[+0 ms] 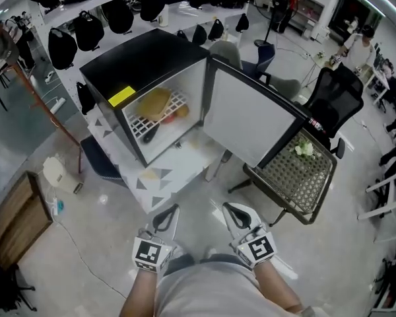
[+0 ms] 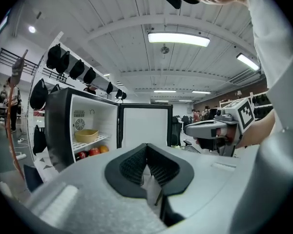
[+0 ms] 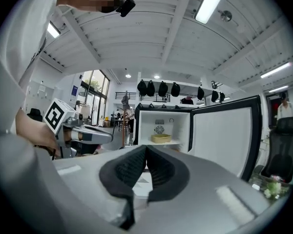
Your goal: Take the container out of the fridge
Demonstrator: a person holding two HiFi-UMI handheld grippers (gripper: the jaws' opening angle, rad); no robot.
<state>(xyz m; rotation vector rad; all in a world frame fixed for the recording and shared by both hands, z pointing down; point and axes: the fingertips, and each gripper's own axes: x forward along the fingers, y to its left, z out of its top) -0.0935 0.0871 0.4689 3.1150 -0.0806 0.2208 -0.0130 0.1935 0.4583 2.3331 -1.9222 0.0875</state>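
Before you stands a small black box-shaped fridge [image 1: 138,61] with a white interior, its door [image 1: 251,117] swung wide open to your right. Inside, a shallow yellow container [image 1: 155,103] sits upright on the white wire shelf [image 1: 144,127].

No legible txt, yellow sticker [image 1: 121,96] on fridge [image 1: 142,57] too small to read

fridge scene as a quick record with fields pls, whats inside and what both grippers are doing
fridge: small black unit, door swung wide open
container: yellow bowl on the wire shelf inside
below shelf: red and orange fruit
left gripper: fingers together, empty, well short of the fridge
right gripper: fingers together, empty, beside the left one
task status: container not yet touched
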